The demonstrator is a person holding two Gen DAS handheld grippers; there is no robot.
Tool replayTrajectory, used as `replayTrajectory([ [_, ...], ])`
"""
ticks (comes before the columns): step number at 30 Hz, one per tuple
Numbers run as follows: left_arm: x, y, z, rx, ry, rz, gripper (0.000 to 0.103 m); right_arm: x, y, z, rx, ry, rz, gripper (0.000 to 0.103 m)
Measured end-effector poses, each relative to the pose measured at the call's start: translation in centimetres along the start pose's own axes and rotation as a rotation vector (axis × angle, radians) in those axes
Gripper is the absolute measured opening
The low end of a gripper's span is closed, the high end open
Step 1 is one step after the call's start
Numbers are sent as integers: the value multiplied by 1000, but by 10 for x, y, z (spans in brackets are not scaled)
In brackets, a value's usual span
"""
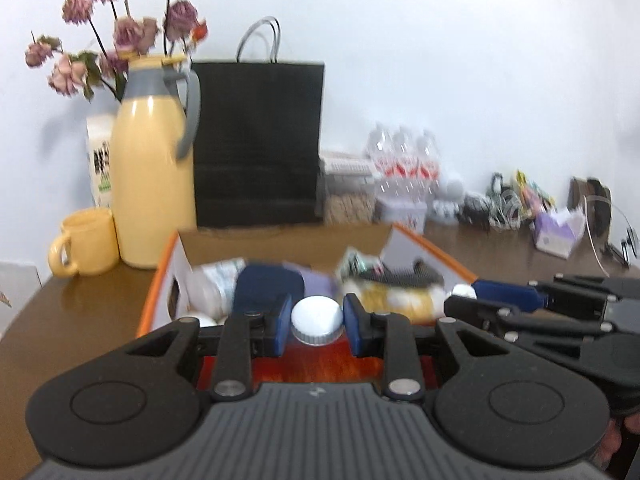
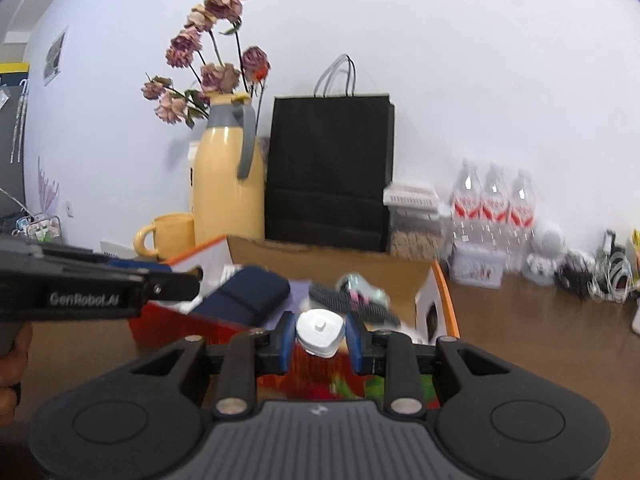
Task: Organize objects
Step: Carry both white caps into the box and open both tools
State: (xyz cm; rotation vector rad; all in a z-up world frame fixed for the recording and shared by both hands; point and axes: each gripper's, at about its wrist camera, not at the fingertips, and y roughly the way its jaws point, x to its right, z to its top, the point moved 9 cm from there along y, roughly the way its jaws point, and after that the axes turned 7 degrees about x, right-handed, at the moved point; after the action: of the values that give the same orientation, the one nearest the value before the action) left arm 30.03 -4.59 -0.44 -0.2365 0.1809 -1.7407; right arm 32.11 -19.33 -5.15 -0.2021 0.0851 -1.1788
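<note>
My left gripper point(image 1: 317, 309) is shut on the neck of a bottle with a round white cap point(image 1: 317, 318) and a red-orange body point(image 1: 320, 364). My right gripper point(image 2: 320, 326) is shut on a second bottle with a white flip-top cap point(image 2: 320, 330) and a red and green label point(image 2: 340, 384). Both bottles hang just in front of an open orange-and-white box point(image 1: 160, 276) point(image 2: 444, 292). The box holds a dark blue case point(image 1: 268, 284) point(image 2: 244, 292), a black comb point(image 2: 352, 302) and soft packets. Each gripper shows in the other's view: the right gripper point(image 1: 468, 298), the left gripper point(image 2: 180, 276).
On the brown table point(image 1: 80, 312) behind the box stand a yellow jug point(image 1: 152, 176) with dried flowers, a yellow mug point(image 1: 86, 242), a black paper bag point(image 1: 260, 144), water bottles point(image 2: 494, 208), cables and a tissue box point(image 1: 558, 232). A white wall is behind.
</note>
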Motion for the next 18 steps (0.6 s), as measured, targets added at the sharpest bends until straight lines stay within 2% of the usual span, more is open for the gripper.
replayTrajectory([
  [7, -20, 27, 28, 34, -26, 21, 29, -5, 39, 30, 24, -11, 2, 26],
  [18, -41, 93, 44, 26, -83, 34, 29, 2, 103, 38, 15, 12, -26, 26],
])
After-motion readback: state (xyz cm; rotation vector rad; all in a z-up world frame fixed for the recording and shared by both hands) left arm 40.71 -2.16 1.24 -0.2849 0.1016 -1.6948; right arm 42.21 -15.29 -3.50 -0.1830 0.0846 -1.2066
